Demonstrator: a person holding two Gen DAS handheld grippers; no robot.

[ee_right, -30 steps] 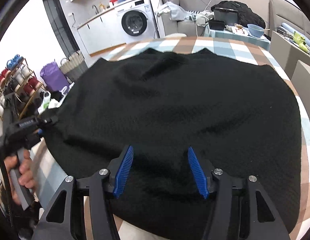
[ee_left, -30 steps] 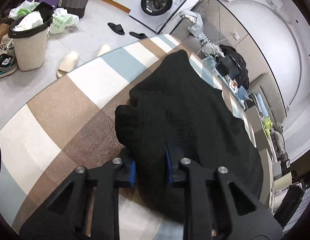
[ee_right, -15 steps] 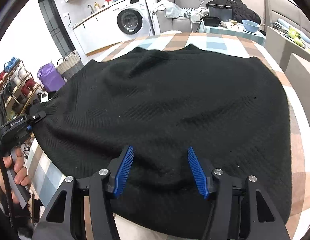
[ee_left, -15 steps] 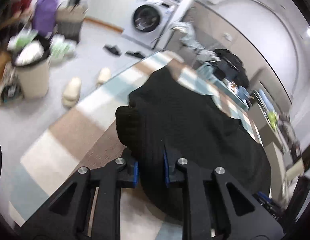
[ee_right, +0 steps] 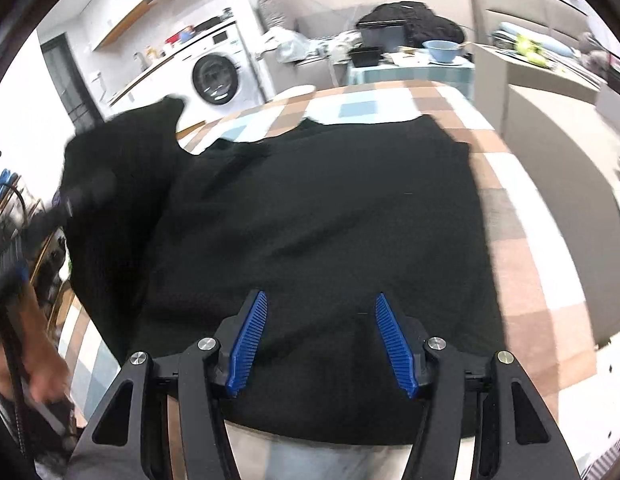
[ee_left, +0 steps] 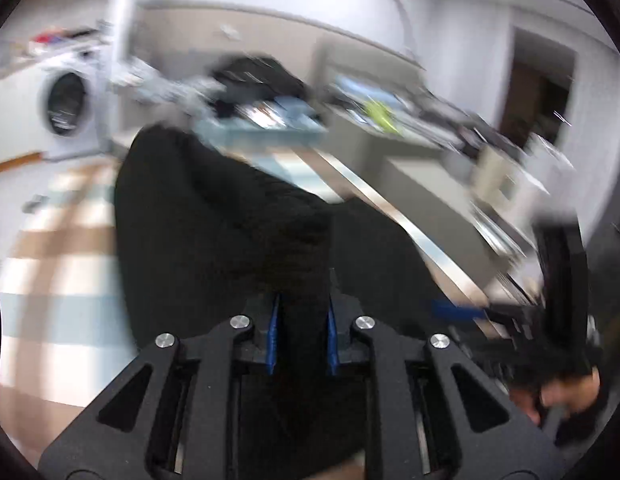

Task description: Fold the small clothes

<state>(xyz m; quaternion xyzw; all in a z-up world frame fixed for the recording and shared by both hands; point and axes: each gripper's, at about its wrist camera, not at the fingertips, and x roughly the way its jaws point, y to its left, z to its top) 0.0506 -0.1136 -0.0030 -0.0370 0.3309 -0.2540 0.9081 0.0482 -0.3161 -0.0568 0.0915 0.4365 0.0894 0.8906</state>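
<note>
Your left gripper [ee_left: 301, 334] is clamped on a bunched fold of the black knit garment [ee_right: 317, 232]: in its own blurred view the blue pads [ee_left: 273, 334] sit narrow with dark cloth packed between them and rising in a hump just beyond the tips. From the right wrist view you can see that same gripper [ee_right: 70, 200] at the garment's left edge, with the cloth there lifted off the checked tablecloth [ee_right: 521, 248] and hanging down in a raised flap whose pointed corner stands against the washing machine [ee_right: 214, 76] behind it. Your right gripper [ee_right: 321, 340] hovers over the garment's near hem with its ribbed blue fingers [ee_right: 393, 346] spread wide and nothing between them; you cannot tell from this view whether the tips touch the fabric. The rest of the garment lies flat across the tablecloth, its far edge reaching toward the table's far end and its right edge leaving a strip of brown, white and blue checks bare. Beyond the garment's far edge stands a smaller table with a light blue bowl [ee_right: 443, 50] on it, and a dark heap [ee_right: 409, 20] lies behind that. In the left wrist view your right hand [ee_left: 565, 392] shows to the right of the garment, gripping its tool, heavily blurred.
</note>
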